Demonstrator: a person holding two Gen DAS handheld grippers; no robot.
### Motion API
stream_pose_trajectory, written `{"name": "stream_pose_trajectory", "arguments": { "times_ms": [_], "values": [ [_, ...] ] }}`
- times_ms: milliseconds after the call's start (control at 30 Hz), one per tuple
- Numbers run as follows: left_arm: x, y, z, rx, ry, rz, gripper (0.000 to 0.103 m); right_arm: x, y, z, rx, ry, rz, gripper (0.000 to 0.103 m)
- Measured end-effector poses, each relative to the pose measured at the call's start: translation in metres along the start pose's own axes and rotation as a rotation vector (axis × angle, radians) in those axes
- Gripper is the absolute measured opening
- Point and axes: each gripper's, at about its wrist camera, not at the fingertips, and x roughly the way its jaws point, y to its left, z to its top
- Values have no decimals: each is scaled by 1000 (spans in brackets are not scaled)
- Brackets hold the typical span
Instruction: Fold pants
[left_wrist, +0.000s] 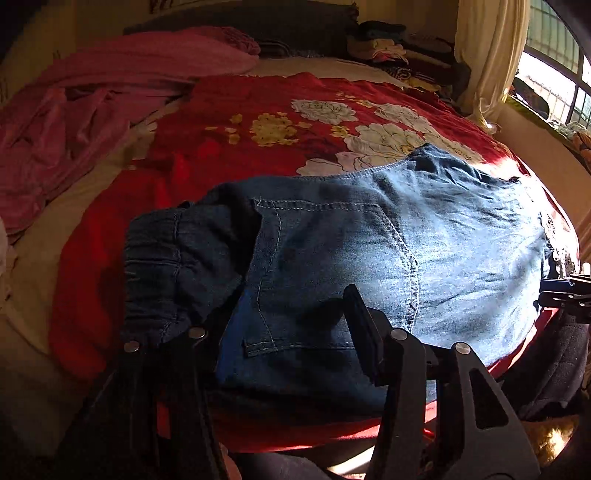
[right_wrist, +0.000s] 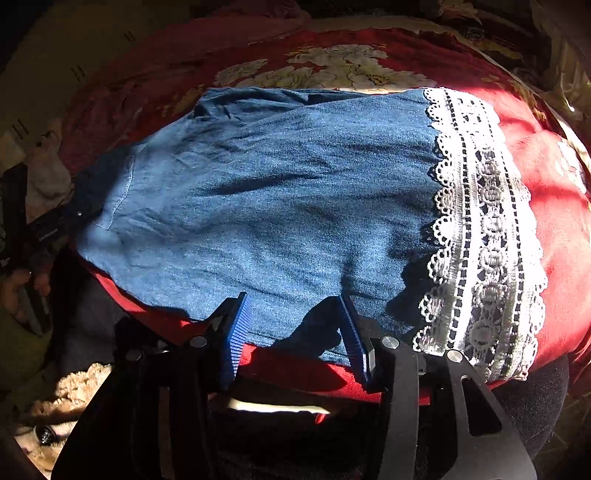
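Already the pants (left_wrist: 369, 236) are seen doubled over on the red floral bedspread (left_wrist: 258, 110) in the left wrist view; the left gripper (left_wrist: 291, 325) is held apart over the back pocket, clamped on nothing. From the right wrist, the right gripper (right_wrist: 295, 325) is held apart at the near edge, unclamped, beside the lace hem (right_wrist: 480, 229); further folding is judged outstanding.

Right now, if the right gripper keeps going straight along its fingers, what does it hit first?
Most likely the denim pants: their near edge already lies between the open right gripper fingers. The red floral bedspread is right beneath, though depth is unclear.
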Motion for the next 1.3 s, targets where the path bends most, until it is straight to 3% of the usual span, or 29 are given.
{"name": "stream_pose_trajectory", "arguments": {
  "times_ms": [33,133,167,200,233,300,367,500,600,833,1000,1067,1100,1133,1200,1300],
  "values": [
    [3,5,1,0,-6,3,32,0,-3,-2,14,-5,13,47],
    [10,11,2,-36,9,-4,29,-4,-10,-6,38,-17,47,47],
    [7,8,4,-36,16,-1,30,-8,-12,-6,39,-22,52,47],
    [1,5,7,-42,13,-28,44,-14,-12,-7,37,-38,59,47],
    [-7,1,11,-59,-2,-90,50,-23,-14,-7,30,-68,62,48],
    [-21,-11,24,-57,-39,-157,50,-44,-22,-2,29,-136,60,52],
    [-28,-29,40,5,-72,-152,53,-62,-38,9,57,-201,41,53],
    [-10,-64,78,76,-68,-214,54,-83,-87,40,117,-268,-9,54],
    [21,-88,105,114,-24,-284,54,-74,-119,74,156,-253,-2,55],
    [101,-97,132,145,128,-312,54,-21,-161,115,188,-149,100,55],
    [129,-100,135,97,196,-450,54,-1,-159,121,178,-118,164,55],
    [131,-105,133,91,205,-504,46,-2,-153,120,154,-123,173,53],
    [131,-109,131,93,208,-526,26,-3,-150,118,144,-126,191,49],
    [131,-112,130,94,212,-547,14,-4,-145,115,131,-126,209,37],
    [127,-118,127,111,212,-541,9,-5,-136,110,92,-137,227,22],
    [118,-118,131,92,189,-522,2,-18,-128,107,57,-202,222,17]
  ]
}}
